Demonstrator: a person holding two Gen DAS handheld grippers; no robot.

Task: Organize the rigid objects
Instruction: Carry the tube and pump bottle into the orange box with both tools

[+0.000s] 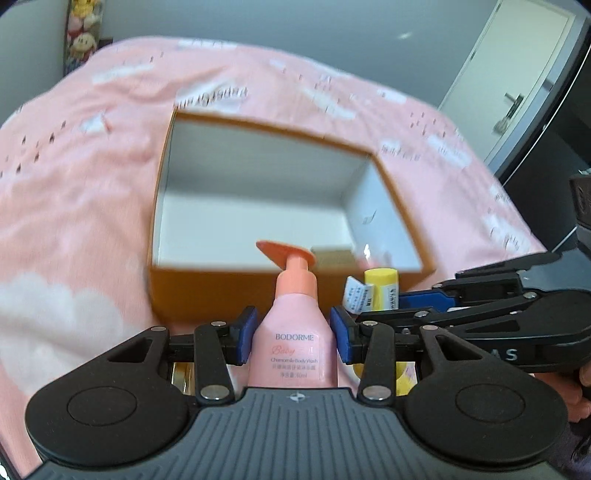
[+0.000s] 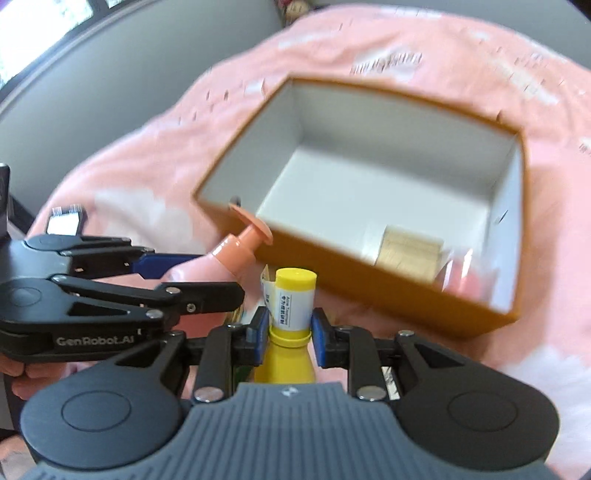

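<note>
My left gripper (image 1: 293, 334) is shut on a pink pump bottle (image 1: 293, 343) marked BODORME, held upright just in front of the orange box (image 1: 207, 291). My right gripper (image 2: 289, 332) is shut on a yellow bottle (image 2: 291, 302) with a white label, at its neck. The two grippers are side by side; the yellow bottle (image 1: 382, 291) shows right of the pink one, and the pink bottle (image 2: 232, 254) shows left in the right wrist view. The orange box (image 2: 369, 280) has a white inside and holds a beige block (image 2: 410, 253) and a clear pinkish item (image 2: 465, 280) in its near corner.
The box lies on a pink bed cover (image 1: 74, 184) with white cloud prints. A grey wall and a door (image 1: 517, 81) stand behind at the right. Plush toys (image 1: 83, 33) hang at the far left. A small silver item (image 2: 66, 219) lies left on the cover.
</note>
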